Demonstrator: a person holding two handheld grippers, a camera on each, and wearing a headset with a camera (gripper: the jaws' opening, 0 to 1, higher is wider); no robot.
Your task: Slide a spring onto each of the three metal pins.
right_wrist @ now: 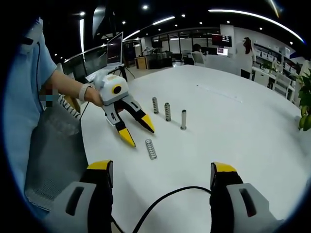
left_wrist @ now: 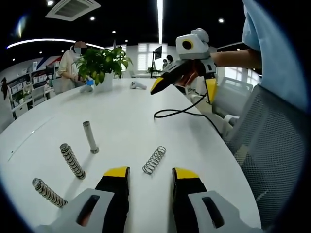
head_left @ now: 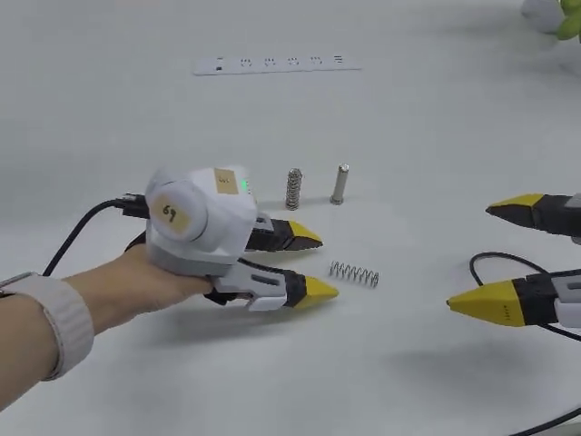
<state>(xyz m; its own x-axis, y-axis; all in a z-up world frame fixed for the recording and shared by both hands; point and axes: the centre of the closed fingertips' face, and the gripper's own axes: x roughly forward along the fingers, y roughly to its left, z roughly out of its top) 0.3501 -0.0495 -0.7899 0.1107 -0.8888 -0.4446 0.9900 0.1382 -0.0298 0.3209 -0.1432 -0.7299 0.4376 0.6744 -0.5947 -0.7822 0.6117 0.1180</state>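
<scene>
3 pins stand in a row on the desk (head_left: 427,109): the bare pin (head_left: 339,183) at the right end, a sprung pin (head_left: 293,189) just beside it, a second sprung pin (right_wrist: 155,105) left of that. A loose spring (head_left: 354,273) lies before them, between the left tongs (head_left: 325,264) and right tongs (head_left: 470,257). A power strip (head_left: 277,64) lies well behind.

Yellow sticker (head_left: 171,214) on the left tongs (head_left: 325,264) reads "69"

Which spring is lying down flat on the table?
The loose spring in front of the left gripper; the other two springs stand upright near the bare pin.
</scene>
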